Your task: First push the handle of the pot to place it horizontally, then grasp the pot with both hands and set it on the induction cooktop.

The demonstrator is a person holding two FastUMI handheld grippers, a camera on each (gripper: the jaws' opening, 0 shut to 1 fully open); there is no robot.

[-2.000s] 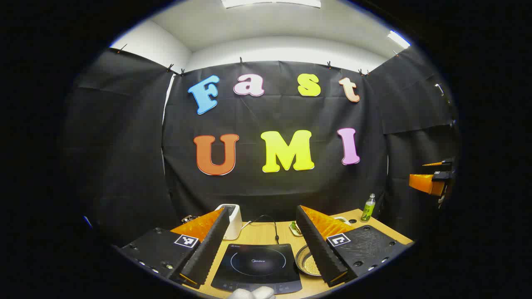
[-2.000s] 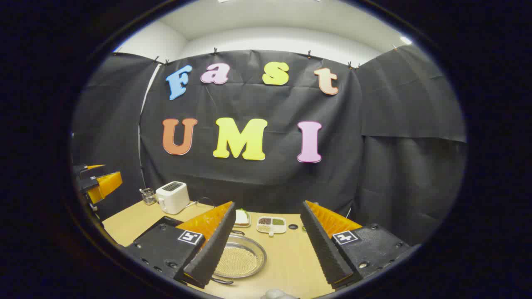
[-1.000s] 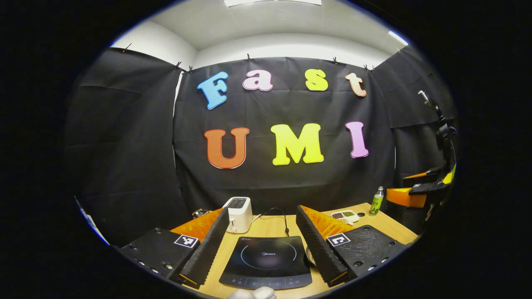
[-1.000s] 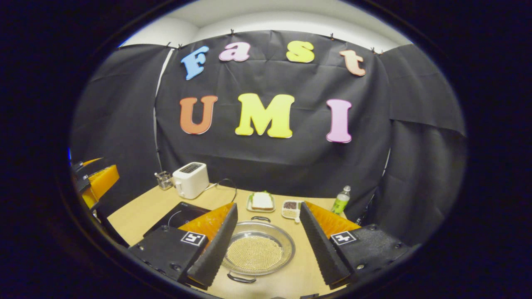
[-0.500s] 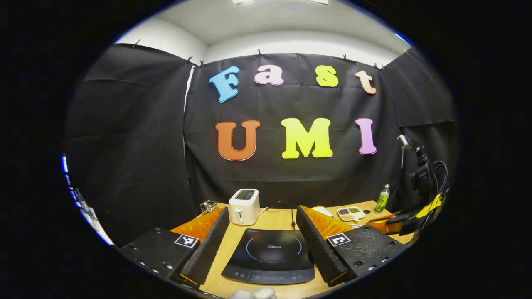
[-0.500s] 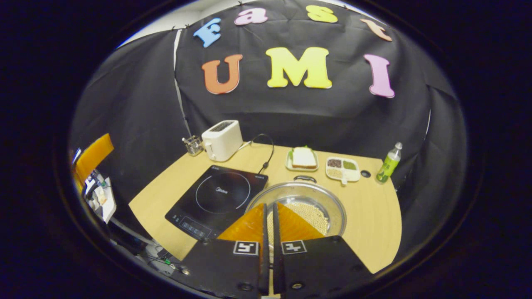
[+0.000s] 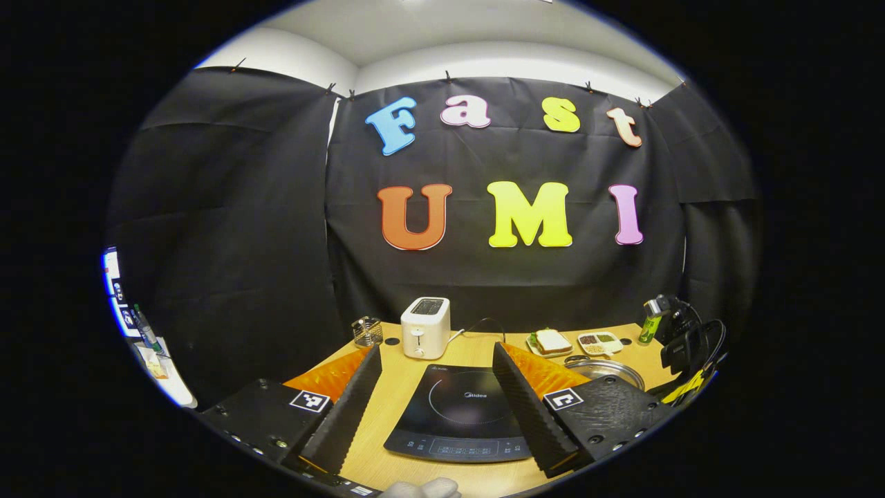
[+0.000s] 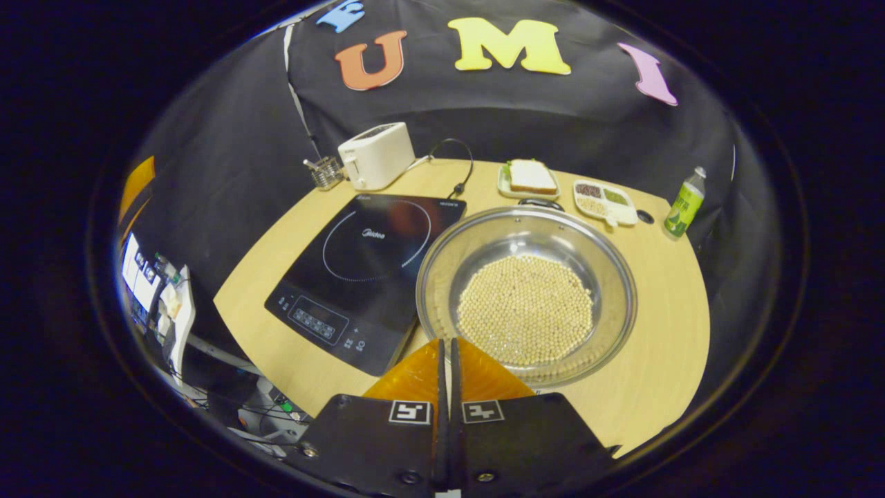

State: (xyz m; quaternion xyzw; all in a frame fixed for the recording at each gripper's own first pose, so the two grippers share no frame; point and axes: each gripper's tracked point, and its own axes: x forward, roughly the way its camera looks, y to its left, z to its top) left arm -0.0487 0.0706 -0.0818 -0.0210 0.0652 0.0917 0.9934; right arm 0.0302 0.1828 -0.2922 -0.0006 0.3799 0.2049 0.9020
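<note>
Right hand-held gripper, fingers closed empty, is hovering at the pot rim for the handle push. Left hand-held gripper is waiting open above the induction cooktop.

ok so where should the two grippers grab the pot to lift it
Probably by the loop handles on the pot's rim, one gripper from each side. The far handle sits at the rim toward the sandwich plate; the near one hides behind the shut right gripper, so turning the pot first helps.

One pot; one induction cooktop; one toaster; one bottle; two food plates.
</note>
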